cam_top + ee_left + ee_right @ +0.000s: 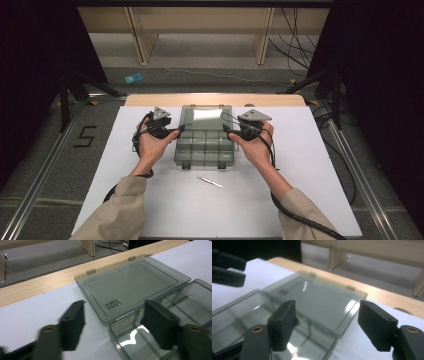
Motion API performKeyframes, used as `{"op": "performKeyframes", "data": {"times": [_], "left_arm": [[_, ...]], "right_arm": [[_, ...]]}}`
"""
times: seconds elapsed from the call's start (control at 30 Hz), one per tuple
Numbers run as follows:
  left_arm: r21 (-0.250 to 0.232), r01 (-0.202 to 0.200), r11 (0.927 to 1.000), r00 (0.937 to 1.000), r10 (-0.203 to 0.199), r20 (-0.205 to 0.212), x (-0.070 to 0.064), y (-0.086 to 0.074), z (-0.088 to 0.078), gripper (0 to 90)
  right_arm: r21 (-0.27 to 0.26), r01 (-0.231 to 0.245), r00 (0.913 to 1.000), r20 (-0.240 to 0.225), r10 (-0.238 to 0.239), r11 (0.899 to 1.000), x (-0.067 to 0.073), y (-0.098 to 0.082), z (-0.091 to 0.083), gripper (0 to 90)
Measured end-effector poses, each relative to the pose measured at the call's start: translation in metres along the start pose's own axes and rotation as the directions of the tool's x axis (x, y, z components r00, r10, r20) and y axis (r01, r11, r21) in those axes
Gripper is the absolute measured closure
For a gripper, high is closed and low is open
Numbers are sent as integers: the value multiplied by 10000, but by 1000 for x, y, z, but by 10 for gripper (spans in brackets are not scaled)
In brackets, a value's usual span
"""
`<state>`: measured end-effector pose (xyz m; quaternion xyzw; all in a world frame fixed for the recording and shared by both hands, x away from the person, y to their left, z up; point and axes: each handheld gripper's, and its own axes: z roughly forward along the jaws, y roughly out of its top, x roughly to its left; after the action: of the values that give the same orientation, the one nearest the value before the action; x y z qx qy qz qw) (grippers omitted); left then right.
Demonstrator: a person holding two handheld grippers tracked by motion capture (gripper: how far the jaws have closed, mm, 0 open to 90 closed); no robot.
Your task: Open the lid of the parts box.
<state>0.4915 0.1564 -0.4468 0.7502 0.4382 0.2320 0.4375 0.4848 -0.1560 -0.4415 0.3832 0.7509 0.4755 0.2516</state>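
Organizer box (205,145) near surface's far edge: light, rigid, slick plastic, lid flopped back—we'd pinch side walls; left gripper (181,129) and right gripper (226,130) both gape empty.

Lab recording bay, black curtains (30,60), floor rails (45,165), loose cables (295,45), taped 5 (85,136)

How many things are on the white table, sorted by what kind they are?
Clear compartment box, lid open flat behind it: 1
Small silver tool on the white sheet, in front of the box: 1
Hand-held grippers, left and right, jaws open at the box's sides: 2
Total: 4
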Motion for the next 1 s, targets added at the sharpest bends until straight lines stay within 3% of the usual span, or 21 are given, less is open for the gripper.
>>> {"op": "performKeyframes", "data": {"times": [0.1, 0.27, 0.33, 0.7, 0.87, 1.0], "left_arm": [[-128, 111, 9999, 9999, -110, 121, -4, -2, -7, 204], [-83, -247, 9997, 9992, 249, 323, -10, -9, -27, 149], [-122, -139, 9998, 9991, 144, 399, -13, -13, -34, 148], [141, -576, 9982, 9954, 563, 780, -31, -36, -64, 131], [-53, -329, 9994, 9947, 332, 976, -36, -48, -78, 123], [-44, -404, 9992, 9938, 406, 1034, -39, -55, -86, 119]], "right_arm": [[24, 169, 9995, -250, -168, 9999, 1, -2, -6, 287], [331, 92, 9946, -1036, -58, 9994, 6, -16, -27, 249], [428, 110, 9936, -1131, -61, 9990, 7, -18, -30, 248], [660, 358, 9824, -1855, -230, 9972, 25, -37, -57, 248], [683, 468, 9765, -2130, -312, 9966, 30, -45, -67, 248], [730, 407, 9724, -2321, -227, 9965, 37, -47, -74, 248]]}}
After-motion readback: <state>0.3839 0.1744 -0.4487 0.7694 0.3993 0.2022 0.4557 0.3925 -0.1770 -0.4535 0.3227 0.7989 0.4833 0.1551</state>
